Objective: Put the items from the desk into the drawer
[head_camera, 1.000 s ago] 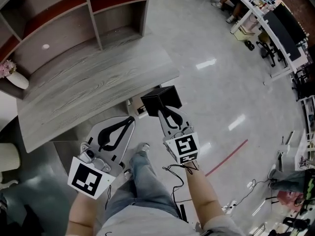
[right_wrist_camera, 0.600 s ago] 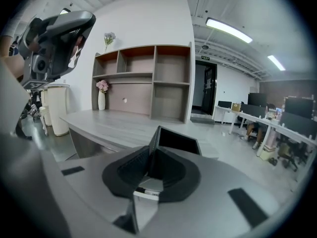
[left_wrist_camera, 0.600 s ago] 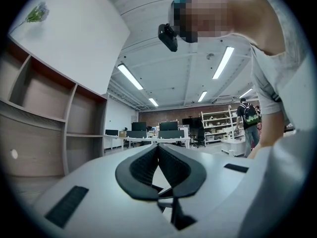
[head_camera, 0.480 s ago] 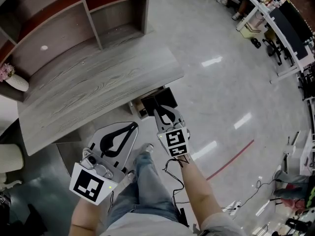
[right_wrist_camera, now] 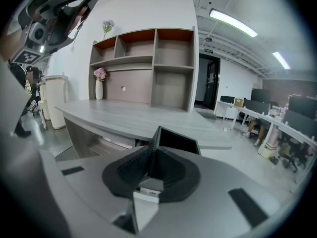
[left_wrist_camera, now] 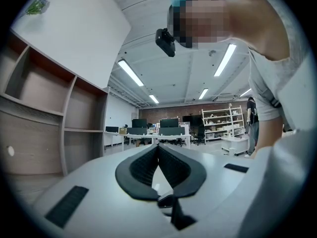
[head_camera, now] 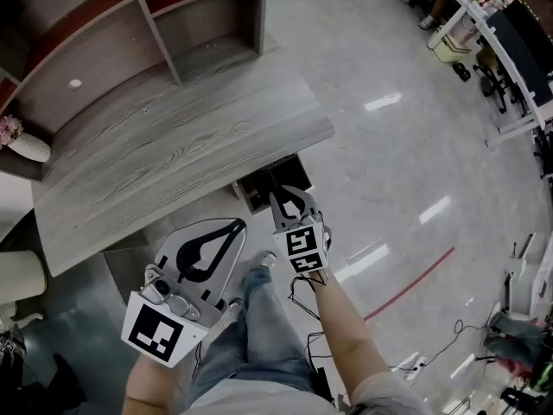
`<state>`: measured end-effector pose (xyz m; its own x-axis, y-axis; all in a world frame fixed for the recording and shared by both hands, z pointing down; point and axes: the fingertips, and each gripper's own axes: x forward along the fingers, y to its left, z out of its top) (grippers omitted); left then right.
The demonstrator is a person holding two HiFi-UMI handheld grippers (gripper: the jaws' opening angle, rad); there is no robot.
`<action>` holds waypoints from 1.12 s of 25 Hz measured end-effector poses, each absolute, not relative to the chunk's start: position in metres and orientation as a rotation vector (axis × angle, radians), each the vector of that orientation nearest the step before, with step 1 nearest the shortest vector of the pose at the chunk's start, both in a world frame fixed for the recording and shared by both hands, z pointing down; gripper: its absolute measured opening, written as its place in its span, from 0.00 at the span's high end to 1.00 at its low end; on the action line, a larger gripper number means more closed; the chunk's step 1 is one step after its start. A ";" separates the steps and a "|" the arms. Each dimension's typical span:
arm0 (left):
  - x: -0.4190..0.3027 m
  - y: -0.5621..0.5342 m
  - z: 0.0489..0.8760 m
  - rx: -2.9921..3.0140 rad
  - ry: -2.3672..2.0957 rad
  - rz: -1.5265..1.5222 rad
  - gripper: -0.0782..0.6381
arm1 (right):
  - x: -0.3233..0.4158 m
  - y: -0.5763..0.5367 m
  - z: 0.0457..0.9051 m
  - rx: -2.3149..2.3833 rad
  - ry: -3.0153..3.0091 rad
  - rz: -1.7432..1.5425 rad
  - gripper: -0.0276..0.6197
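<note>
My right gripper is shut on one wall of an open black box, though its jaws have just eased open a little. The box hangs right below the front edge of the grey wooden desk, over the open drawer under it. How far into the drawer it sits I cannot tell. My left gripper hangs at the left in front of the desk, its jaws shut with nothing between them. In the left gripper view the left gripper points out across the room.
A shelf unit stands at the back of the desk, with a white vase of pink flowers at its left end. A white bin stands beside the desk. The person's leg and shoe are between the grippers.
The right gripper has sunk with the black box from beside the desk edge to just below it, at the drawer. The left gripper has shifted a little.
</note>
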<state>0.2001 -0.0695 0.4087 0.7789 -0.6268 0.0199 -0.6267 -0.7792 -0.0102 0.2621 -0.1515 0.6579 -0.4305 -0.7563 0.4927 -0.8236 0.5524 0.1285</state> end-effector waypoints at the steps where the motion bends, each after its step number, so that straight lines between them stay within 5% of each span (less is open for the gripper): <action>1: 0.200 -0.070 0.410 -2.961 1.043 -0.038 0.88 | 0.261 -0.152 0.661 1.269 -2.284 0.184 0.86; 28: 0.188 -0.078 0.416 -2.949 1.072 -0.085 0.88 | 0.216 -0.155 0.673 1.188 -2.378 0.240 0.84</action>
